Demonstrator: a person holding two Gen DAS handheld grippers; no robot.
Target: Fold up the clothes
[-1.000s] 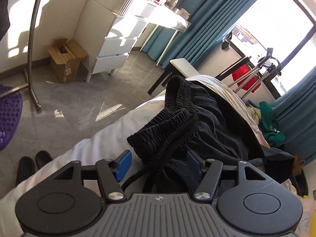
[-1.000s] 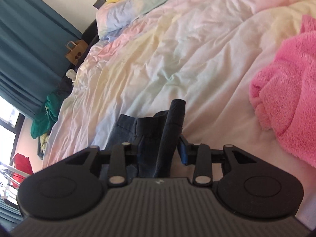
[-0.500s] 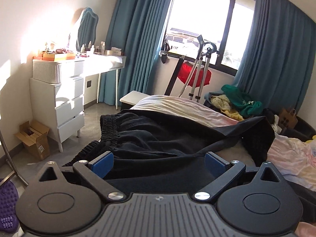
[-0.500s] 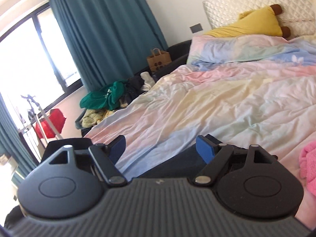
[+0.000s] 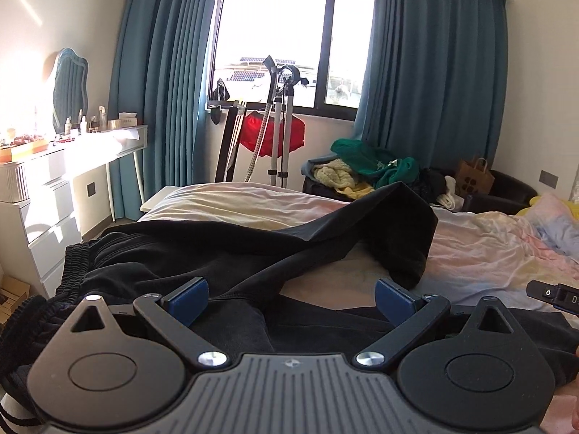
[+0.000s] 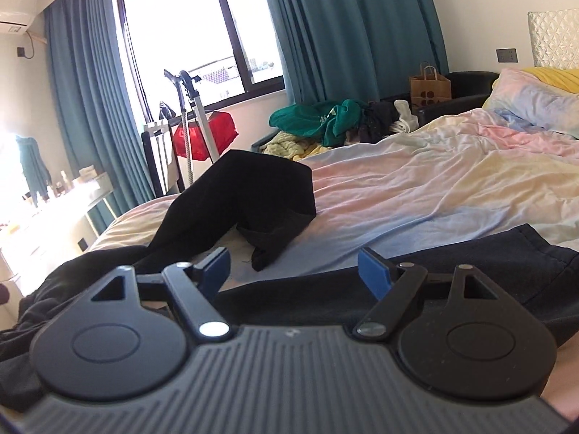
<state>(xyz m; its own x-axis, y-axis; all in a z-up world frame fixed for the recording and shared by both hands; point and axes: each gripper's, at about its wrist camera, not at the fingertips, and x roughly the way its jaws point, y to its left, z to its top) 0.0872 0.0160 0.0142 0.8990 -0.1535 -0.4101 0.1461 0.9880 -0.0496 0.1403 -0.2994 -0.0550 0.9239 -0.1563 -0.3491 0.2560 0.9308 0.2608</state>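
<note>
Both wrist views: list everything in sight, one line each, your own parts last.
trousers: 1, black, spread across the bed, one leg humped up
bed: 1, pastel cover
pillow: 1, pastel, at the head of the bed
curtains: 2, teal, either side of the window
clothes pile: 1, green and yellow, beyond the bed
paper bag: 1, brown, by the pile
steamer stand: 1, grey, at the window, red cloth on it
drawers: 1 unit, white, far left
mirror: 1, above the dresser
left gripper: open, over the trousers
right gripper: open, over the trousers
</note>
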